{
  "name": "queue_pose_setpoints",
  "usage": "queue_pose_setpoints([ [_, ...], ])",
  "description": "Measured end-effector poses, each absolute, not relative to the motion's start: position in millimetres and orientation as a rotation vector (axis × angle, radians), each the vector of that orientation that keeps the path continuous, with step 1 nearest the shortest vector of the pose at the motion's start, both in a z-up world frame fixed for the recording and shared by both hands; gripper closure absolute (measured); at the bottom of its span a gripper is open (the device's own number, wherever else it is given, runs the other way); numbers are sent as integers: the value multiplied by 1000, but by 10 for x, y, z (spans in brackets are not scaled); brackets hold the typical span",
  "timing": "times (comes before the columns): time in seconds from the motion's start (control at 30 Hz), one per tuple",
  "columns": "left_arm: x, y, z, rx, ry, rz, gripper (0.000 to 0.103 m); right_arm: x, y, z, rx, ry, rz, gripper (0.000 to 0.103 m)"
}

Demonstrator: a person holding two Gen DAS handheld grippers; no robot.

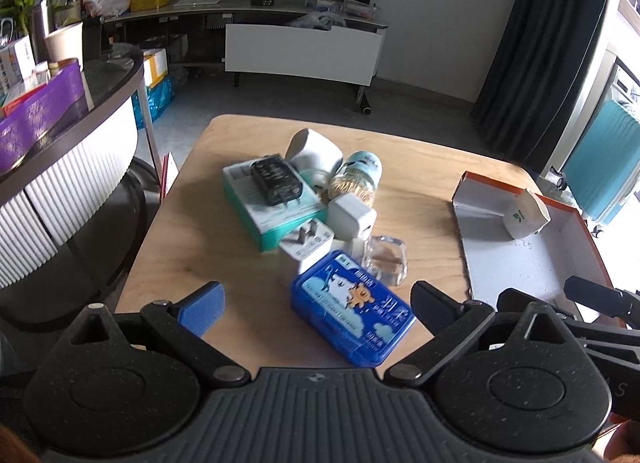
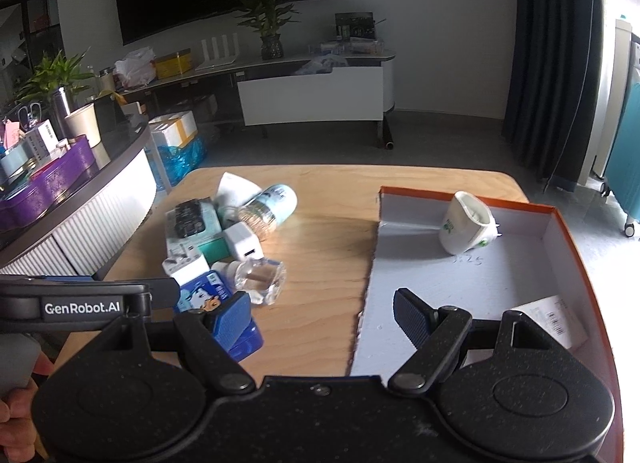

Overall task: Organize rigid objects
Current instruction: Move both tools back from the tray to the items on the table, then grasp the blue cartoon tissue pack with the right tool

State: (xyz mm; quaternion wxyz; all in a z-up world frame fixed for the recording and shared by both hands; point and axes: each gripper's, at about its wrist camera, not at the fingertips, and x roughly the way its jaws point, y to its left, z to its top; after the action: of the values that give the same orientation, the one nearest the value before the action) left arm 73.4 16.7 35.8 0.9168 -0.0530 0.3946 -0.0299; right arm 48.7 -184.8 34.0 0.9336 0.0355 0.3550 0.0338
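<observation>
Over the wooden table (image 1: pixel 248 263), both tools, left (image 1: pixel 316 309) and right (image 2: pixel 322 315), gape wide, holding nothing.

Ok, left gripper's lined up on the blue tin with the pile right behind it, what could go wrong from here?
1. The blue tin lies skewed between the open left gripper, so closing on it may twist it or let it slip.
2. The clear plastic case and white plug adapter sit against the tin's far end; pushing forward may shove them.
3. The toothpick jar lies on its side and could roll if the pile is jolted.
</observation>
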Motion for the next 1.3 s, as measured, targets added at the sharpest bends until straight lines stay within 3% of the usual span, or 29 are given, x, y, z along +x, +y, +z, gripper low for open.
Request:
queue_pose_setpoints([
  [0.63, 697, 594, 133, -192, 843, -24, 0, 571, -1571, 97, 43, 790, 161, 11],
  [1.13, 765, 949, 91, -226, 842, 20, 0, 1184, -989, -262, -117, 895, 347, 11],
  [1.3, 829, 899, 55, -222, 847, 7, 0, 1260, -968, -382, -79, 919, 352, 20],
])
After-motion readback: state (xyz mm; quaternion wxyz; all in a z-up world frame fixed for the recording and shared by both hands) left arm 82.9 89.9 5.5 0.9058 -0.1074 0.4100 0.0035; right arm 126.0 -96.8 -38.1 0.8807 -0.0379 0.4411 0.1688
